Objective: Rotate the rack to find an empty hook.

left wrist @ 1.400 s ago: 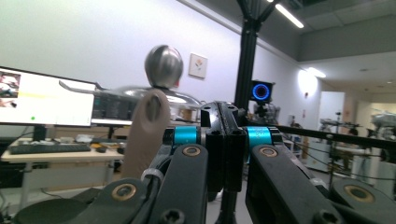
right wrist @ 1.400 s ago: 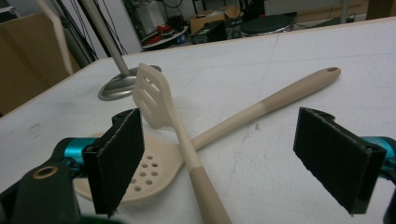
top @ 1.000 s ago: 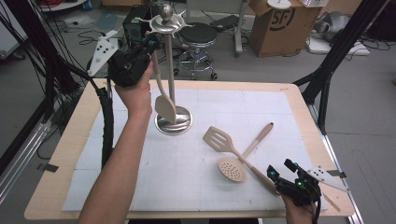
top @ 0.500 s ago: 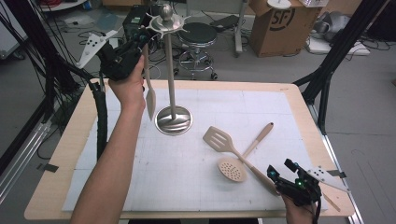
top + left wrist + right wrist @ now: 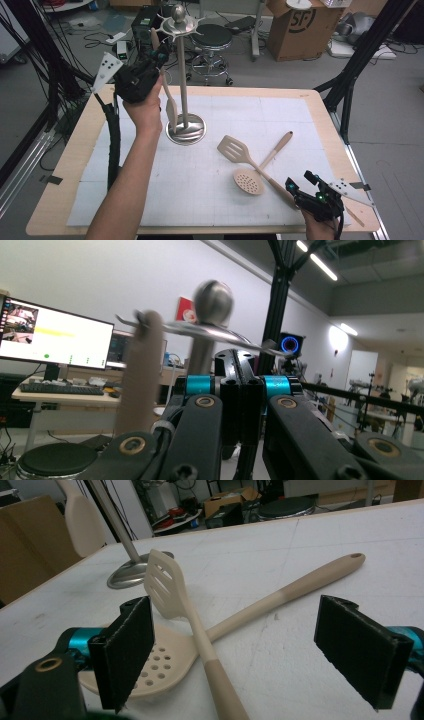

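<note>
The spatula (image 5: pixel 170 102) is held upright by its handle in the closed left claw (image 5: pixel 156 56), beside the rack (image 5: pixel 183 75), so its end can be hooked on an arm. Nearer than the rack, the open right claw (image 5: pixel 295 187) is aimed at the slotted turner (image 5: pixel 237 150) and skimmer (image 5: pixel 250 181).

I see a wooden table (image 5: pixel 65 165) with a big white mat (image 5: pixel 165 200) on top. On the mat stands a shiny metal stand (image 5: pixel 185 131) on its round foot. Near it lie a slotted turner (image 5: pixel 235 149) and a spoon with holes (image 5: pixel 249 181). Their handles cross each other.
</note>
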`<state>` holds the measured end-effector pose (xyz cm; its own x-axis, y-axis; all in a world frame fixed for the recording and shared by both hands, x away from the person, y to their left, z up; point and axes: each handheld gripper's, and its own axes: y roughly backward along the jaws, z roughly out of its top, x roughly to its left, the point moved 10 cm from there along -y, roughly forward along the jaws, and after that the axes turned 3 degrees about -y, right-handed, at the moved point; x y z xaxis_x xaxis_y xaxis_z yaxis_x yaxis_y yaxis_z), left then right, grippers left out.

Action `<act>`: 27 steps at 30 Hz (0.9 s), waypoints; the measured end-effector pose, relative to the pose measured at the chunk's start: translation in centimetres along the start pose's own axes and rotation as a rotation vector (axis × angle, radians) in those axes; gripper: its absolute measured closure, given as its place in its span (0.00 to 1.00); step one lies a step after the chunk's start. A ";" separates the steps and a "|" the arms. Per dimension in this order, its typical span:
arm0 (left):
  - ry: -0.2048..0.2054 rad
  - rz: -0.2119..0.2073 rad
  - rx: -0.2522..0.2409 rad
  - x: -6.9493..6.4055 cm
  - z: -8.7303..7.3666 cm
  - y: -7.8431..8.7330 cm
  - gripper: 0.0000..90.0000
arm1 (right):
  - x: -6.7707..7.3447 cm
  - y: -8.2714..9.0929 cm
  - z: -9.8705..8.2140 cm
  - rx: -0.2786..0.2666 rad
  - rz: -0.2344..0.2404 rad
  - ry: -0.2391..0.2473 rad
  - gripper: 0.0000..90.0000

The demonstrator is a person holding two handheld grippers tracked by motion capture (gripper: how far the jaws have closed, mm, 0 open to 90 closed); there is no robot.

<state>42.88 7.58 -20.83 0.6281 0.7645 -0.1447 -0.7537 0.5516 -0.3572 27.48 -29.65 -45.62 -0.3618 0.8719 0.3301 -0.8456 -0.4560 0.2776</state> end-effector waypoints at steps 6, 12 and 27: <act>0.000 -0.014 -0.017 -2.0 0.2 -0.7 1.00 | 0.2 -0.2 0.0 0.005 0.000 -0.001 0.17; -0.029 -0.016 -0.019 -2.8 0.8 -1.7 1.00 | 0.1 -0.5 -0.1 0.016 0.002 0.005 0.17; -0.011 0.082 -0.010 1.6 1.2 -1.3 1.00 | -0.4 -0.1 -0.2 0.010 -0.007 -0.003 0.17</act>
<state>44.62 8.56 -19.48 0.5620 0.8107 -0.1640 -0.8007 0.4835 -0.3537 27.62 -29.89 -45.91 -0.3544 0.8746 0.3309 -0.8441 -0.4515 0.2892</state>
